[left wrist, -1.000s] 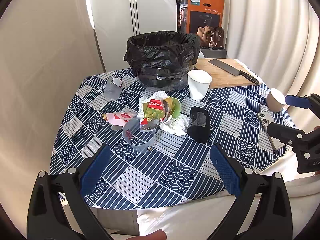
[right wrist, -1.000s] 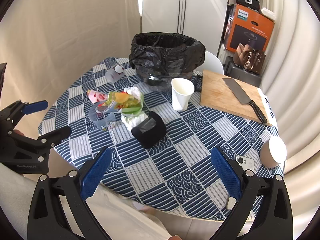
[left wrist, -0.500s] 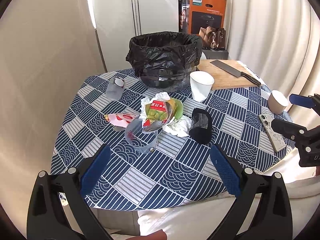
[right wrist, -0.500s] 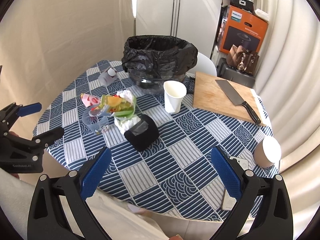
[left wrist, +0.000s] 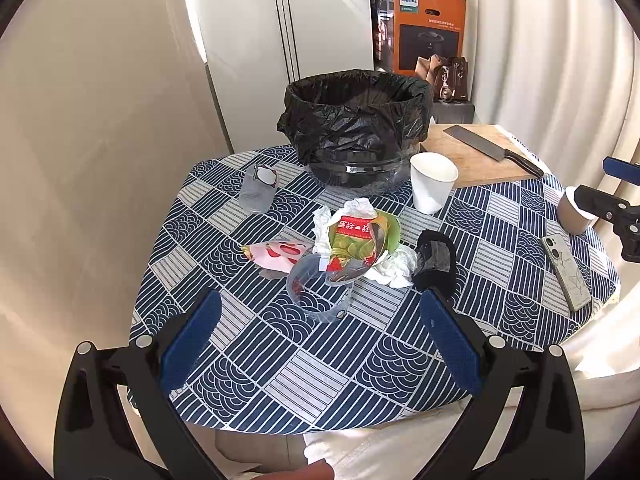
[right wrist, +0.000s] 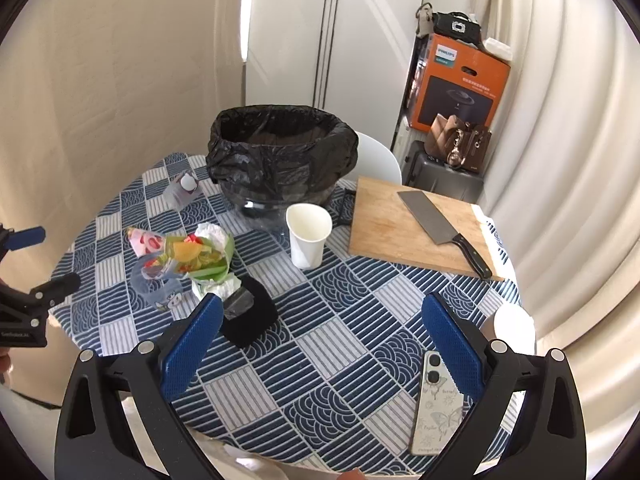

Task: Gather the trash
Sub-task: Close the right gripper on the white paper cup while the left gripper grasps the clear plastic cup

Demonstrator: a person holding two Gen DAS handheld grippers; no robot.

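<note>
A bin lined with a black bag (left wrist: 356, 120) (right wrist: 280, 148) stands at the far side of the round table. Trash lies mid-table: a green and red snack wrapper (left wrist: 360, 240) (right wrist: 200, 258), crumpled white tissue (left wrist: 394, 270), a pink wrapper (left wrist: 280, 254) (right wrist: 144, 242), a clear plastic cup on its side (left wrist: 316, 292) (right wrist: 156, 280), a crushed clear bottle (left wrist: 258, 190) (right wrist: 182, 190) and a black bundle (left wrist: 434, 264) (right wrist: 250, 314). My left gripper (left wrist: 320, 336) hovers open over the near table edge. My right gripper (right wrist: 322, 344) is open too, above the table's right half.
A white paper cup (left wrist: 432, 184) (right wrist: 308, 234) stands upright near the bin. A wooden cutting board (right wrist: 404, 224) carries a cleaver (right wrist: 440, 226). A phone (right wrist: 436, 404) (left wrist: 566, 270) and a brown cup (left wrist: 572, 212) sit at the right edge. Blue patterned tablecloth (left wrist: 320, 368) covers the table.
Both grippers have drifted: the left view has pulled back slightly and risen, and the right gripper has moved right and forward, bringing the phone under its right finger. Nothing on the table has moved.
</note>
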